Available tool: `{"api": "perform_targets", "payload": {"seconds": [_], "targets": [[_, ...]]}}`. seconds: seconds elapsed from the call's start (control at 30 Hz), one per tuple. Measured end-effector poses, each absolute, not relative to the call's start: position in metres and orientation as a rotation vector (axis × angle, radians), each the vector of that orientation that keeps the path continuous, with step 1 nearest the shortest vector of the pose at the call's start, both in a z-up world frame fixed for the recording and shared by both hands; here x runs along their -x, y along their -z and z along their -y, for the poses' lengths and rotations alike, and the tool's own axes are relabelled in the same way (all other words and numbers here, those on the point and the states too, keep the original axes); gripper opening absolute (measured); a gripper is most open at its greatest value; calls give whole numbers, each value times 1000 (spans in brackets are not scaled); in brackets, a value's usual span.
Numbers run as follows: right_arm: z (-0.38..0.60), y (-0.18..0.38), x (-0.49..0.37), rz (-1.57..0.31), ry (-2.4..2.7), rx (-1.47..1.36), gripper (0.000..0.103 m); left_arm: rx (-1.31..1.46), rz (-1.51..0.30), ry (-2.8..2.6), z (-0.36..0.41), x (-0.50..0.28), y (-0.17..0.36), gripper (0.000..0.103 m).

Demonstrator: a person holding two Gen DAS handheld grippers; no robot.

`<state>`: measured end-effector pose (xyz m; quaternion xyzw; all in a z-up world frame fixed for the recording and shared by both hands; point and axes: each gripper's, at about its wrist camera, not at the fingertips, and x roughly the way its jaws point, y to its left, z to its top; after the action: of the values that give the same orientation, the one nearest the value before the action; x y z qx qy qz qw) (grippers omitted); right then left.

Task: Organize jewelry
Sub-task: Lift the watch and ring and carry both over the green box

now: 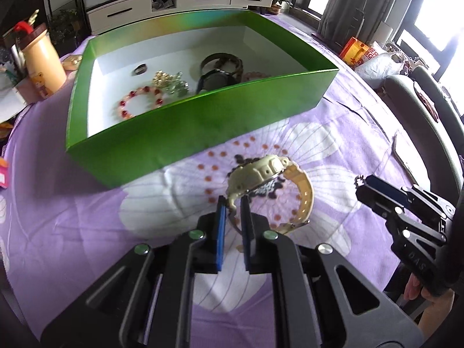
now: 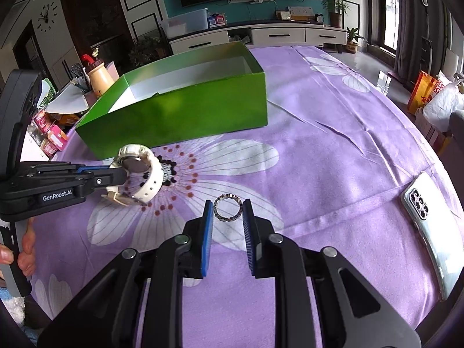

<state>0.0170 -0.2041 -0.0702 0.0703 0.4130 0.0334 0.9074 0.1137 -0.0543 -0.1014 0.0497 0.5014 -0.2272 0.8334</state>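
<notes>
Well along, judging by the green box (image 1: 200, 121): already inside, a red-and-peach bead bracelet (image 1: 140, 101), a gold chain heap (image 1: 169, 82), a small dark ring (image 1: 140, 69), a dark bangle (image 1: 220, 61) and a dark watch (image 1: 216, 81). Left gripper (image 1: 233, 203) clamped on the strap of a cream wristwatch (image 1: 261, 174), lifted clear of the purple floral cloth (image 1: 87, 217) just in front of the box. Right gripper (image 2: 227, 207) closed on a small beaded ring (image 2: 228, 207), its pads touching the ring's sides, held above the cloth near the watch. Left to do, apparently: both pieces into the box. Nothing else loose on the cloth besides a smartphone (image 2: 432, 232) off to the right.
</notes>
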Motion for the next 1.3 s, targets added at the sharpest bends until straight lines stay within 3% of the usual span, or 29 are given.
{"api": "perform_targets", "payload": {"seconds": [0.2,0.27,0.4,0.63,0.73,0.87,0.93,1.13,1.23,1.3], "targets": [[189,54,-13,-818,-83,-131,20,-95,-1035,479,31,-99,88,12],[186,51,-14,-816,-87,-125,20,-95,-1015,481,27,-96,81,7],[180,48,-16,-815,-88,-115,20,-98,-978,478,20,-93,69,7],[180,52,-15,-824,-78,-122,20,-48,-1052,469,12,-103,87,9],[181,55,-16,-831,-76,-132,20,-52,-1065,464,12,-106,94,21],[181,57,-17,-835,-82,-135,20,-42,-1097,466,4,-107,104,47],[180,59,-18,-839,-84,-137,20,-44,-1110,458,0,-110,109,47],[177,63,-19,-846,-90,-139,20,-61,-1138,439,3,-121,121,35],[177,63,-18,-845,-92,-137,20,-95,-1123,445,12,-120,123,22],[179,64,-19,-847,-90,-139,20,-134,-1098,437,16,-118,124,7]]}}
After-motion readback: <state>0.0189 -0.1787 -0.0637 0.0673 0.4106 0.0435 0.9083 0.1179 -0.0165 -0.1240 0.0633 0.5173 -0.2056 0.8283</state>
